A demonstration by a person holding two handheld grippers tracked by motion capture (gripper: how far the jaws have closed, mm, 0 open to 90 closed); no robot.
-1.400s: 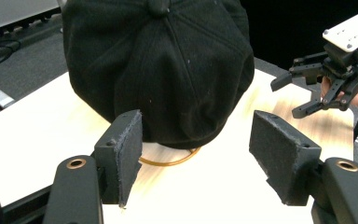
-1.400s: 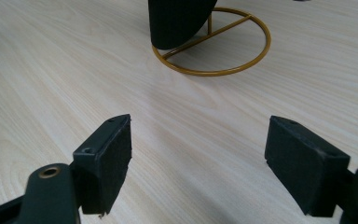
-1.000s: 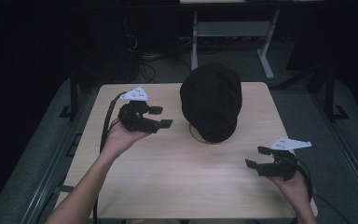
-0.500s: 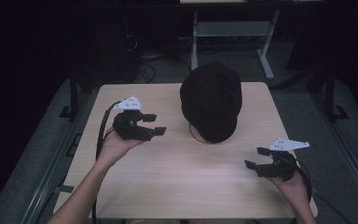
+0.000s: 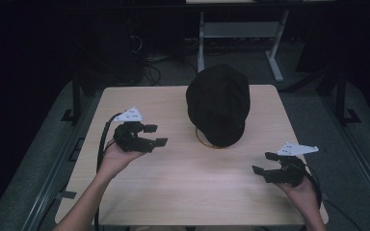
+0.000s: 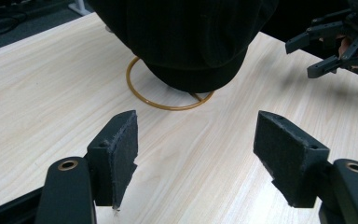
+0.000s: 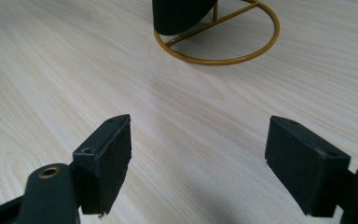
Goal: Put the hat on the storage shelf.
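Note:
A black cap (image 5: 218,103) rests on a stand with a gold wire ring base (image 5: 207,142) at the table's back middle. The left gripper view has the cap (image 6: 186,37) and the ring (image 6: 142,95) just ahead of its jaws. My left gripper (image 5: 155,135) is held open left of the cap, nothing between its pads (image 6: 116,156). My right gripper (image 5: 264,163) hovers open near the front right corner, apart from the stand. The ring (image 7: 216,59) lies ahead of it in the right gripper view, and that gripper (image 6: 324,51) shows far right in the left gripper view.
The light wooden table (image 5: 183,192) has bare surface in front of the stand and between the hands. A white desk frame (image 5: 241,31) and cables (image 5: 151,72) stand on the dark floor behind. Black cables trail from both grippers.
My left gripper has drawn back toward the left front, away from the cap. The right gripper has barely moved.

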